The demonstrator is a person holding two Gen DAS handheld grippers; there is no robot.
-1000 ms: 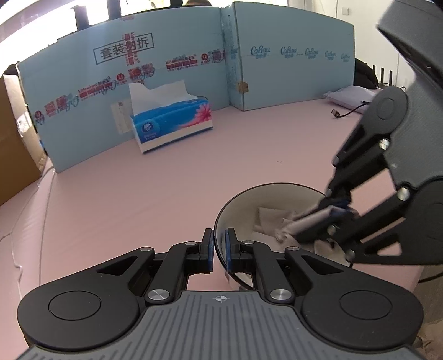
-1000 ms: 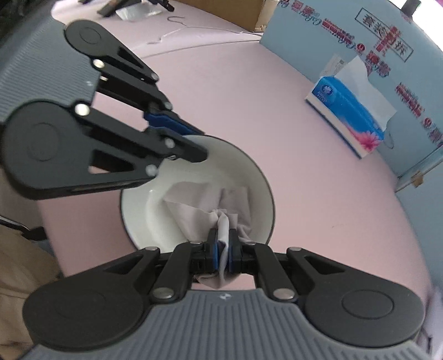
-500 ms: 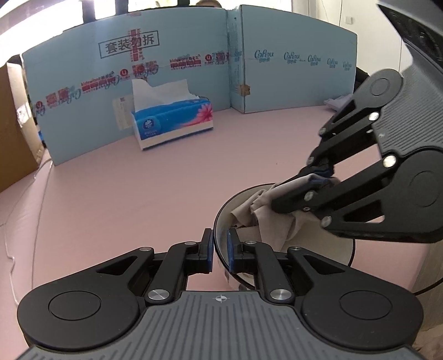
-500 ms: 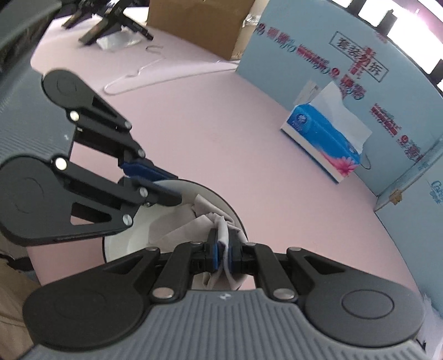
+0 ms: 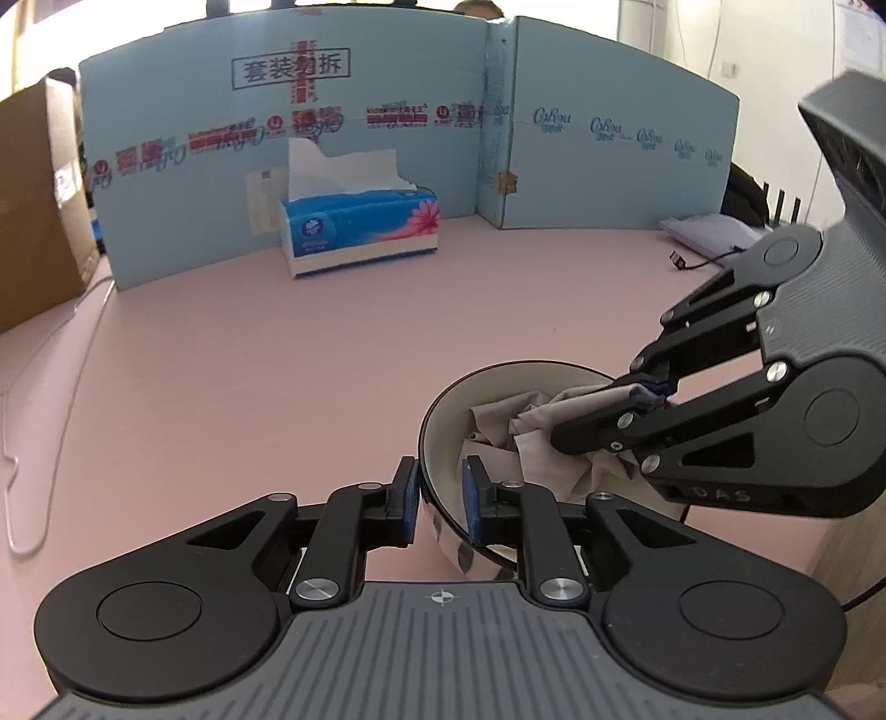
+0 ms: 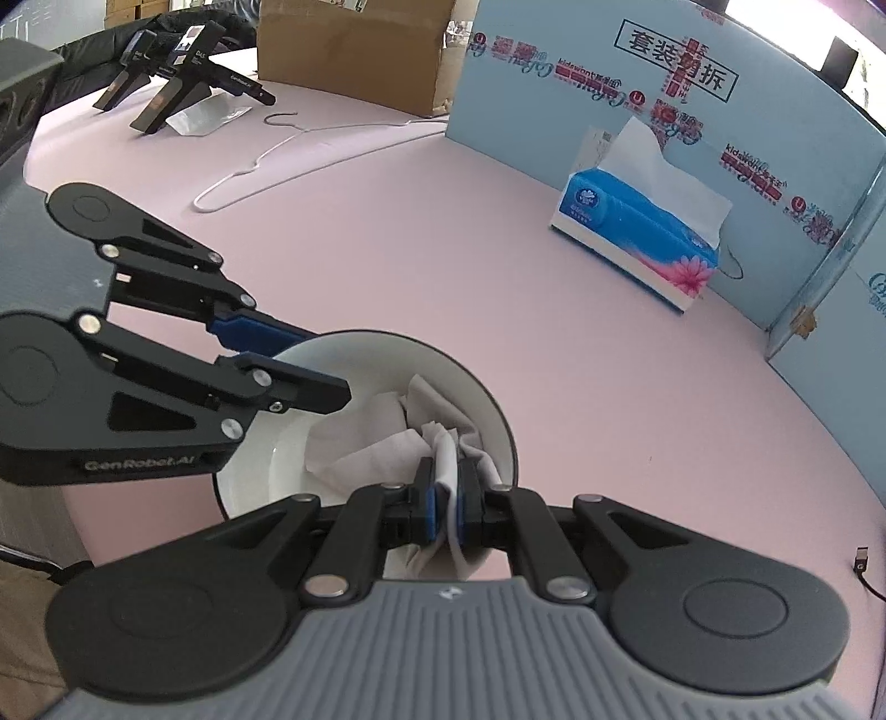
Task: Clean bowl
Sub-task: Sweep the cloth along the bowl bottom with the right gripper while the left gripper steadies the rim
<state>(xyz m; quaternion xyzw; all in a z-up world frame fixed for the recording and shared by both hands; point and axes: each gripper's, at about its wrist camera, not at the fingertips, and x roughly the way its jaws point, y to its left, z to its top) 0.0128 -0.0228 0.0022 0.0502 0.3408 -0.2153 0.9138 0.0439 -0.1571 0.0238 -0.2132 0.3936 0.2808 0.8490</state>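
wide pink table top [image 5: 277, 343] under everything, backed by tall pale blue cardboard panels [image 5: 387, 138] printed with red and black lettering. off to one side, brown cardboard box [image 6: 354, 50] at the table's far edge. against the blue panels, blue tissue box with a pink flower and a white sheet sticking up [image 5: 360, 232]; same box also visible from the right wrist [image 6: 637, 243]. farther back in the right wrist view, two spare black grippers [image 6: 177, 83] lying on the table, with a thin white wire hanger [image 6: 249, 166] near them.

near the table's front edge, round bowl, white inside with a dark rim [image 6: 343, 399], resting on the pink surface; from the left wrist, same bowl [image 5: 443, 410] just ahead of the camera. inside it, crumpled white tissue [image 6: 387, 437], looking beige in the left wrist view [image 5: 526, 426].

left gripper [image 5: 437, 498] astride the bowl's near rim, one blue pad outside and one inside, jaws opening, a visible gap between the pads and the wall on both sides. right gripper [image 6: 448, 498] pinched tight on a fold of the tissue, reaching into the bowl from the opposite side.
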